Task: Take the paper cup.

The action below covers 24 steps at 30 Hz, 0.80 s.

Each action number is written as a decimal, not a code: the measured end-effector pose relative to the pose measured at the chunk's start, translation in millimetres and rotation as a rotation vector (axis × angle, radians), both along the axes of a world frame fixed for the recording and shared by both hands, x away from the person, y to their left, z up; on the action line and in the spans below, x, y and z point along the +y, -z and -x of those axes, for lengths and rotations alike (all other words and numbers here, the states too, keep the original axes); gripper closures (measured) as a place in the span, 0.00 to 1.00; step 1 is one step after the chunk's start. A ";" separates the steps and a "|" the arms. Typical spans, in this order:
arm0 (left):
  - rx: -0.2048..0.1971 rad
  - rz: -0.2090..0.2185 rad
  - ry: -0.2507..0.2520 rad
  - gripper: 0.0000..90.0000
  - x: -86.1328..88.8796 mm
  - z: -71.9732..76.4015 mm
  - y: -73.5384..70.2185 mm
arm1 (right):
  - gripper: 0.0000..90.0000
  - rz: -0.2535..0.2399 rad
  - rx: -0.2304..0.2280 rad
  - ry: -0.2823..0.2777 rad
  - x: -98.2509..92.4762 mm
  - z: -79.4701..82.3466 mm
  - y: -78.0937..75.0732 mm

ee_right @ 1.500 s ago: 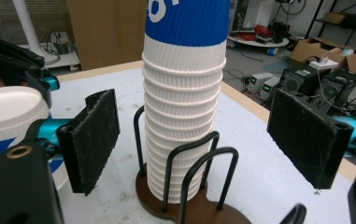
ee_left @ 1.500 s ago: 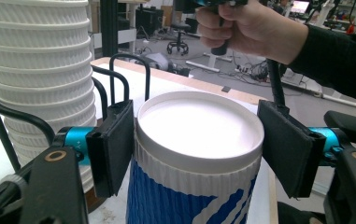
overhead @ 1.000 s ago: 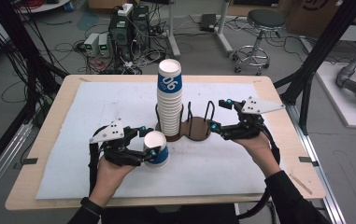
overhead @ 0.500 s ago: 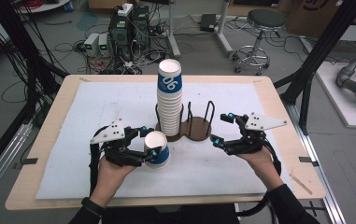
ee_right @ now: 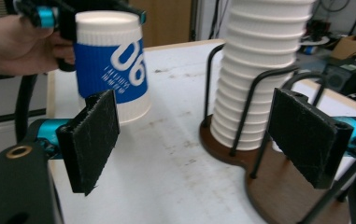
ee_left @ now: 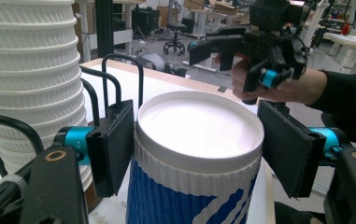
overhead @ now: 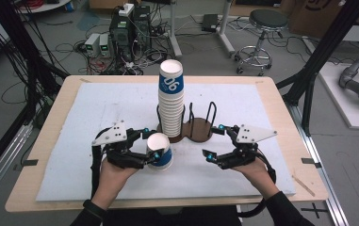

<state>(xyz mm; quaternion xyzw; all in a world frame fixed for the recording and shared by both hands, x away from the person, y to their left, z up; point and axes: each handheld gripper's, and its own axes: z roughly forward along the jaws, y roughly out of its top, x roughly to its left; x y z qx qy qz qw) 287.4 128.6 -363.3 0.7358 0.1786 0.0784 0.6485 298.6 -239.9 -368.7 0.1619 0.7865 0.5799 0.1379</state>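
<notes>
The left tongs [overhead: 150,143] hold a single blue-and-white paper cup [overhead: 159,150], upside down, its white base facing up. In the left gripper view the left pad presses the ribbed wall just under the base rim, while the right pad stands just beside that rim; I cannot tell if it touches. The cup sits toward the near edge of the tabletop [overhead: 59,117], a little left of the middle, on the white sheet [overhead: 97,108].

Just behind it, near the tabletop's centre, a tall stack of cups [overhead: 171,103] stands upside down in a brown wooden holder [overhead: 198,133] with black wire hoops.

The right tongs [overhead: 215,141] hover low over the sheet toward the near edge, right of the cup and just in front of the holder. Their jaws stand wide with nothing between them.
</notes>
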 end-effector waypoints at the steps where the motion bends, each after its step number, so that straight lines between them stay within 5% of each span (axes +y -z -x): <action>1: 0.003 0.004 0.001 0.33 -0.4 0.5 0.0 | 0.19 0.005 -0.001 -0.006 1.6 0.2 1.3; 15: -0.005 0.000 0.017 0.33 -2.2 1.7 0.2 | 0.19 0.065 0.030 -0.067 20.4 3.7 18.7; 24: 0.006 0.010 0.016 0.33 2.2 0.2 2.0 | 0.19 0.033 0.045 -0.039 17.6 -1.8 17.2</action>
